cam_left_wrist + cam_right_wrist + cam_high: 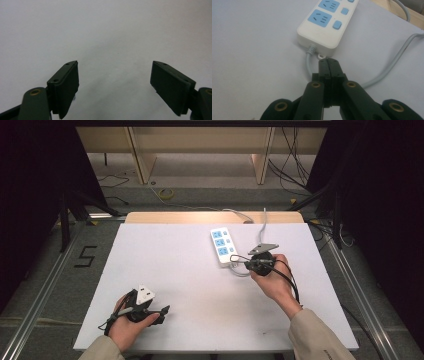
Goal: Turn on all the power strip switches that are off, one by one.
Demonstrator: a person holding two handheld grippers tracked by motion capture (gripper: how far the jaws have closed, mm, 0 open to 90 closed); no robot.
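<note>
A white power strip (222, 245) with blue sockets lies on the white table (170, 265), right of centre toward the far side. Its grey cable (387, 67) leaves the near end and loops round to the right. My right gripper (240, 262) points at that near end; in the right gripper view its jaws (328, 62) are pressed together with nothing between them, the tips right at the small tab on the power strip (327, 22). My left gripper (161, 314) rests at the near left of the table, and its jaws (115, 66) stand wide open over bare tabletop.
A wooden strip (210, 216) edges the table's far side, where the cord runs off. Cables and a yellow coil (166, 194) lie on the floor beyond. Metal rails (45, 285) run along both sides, with a "5" marked on the floor at left.
</note>
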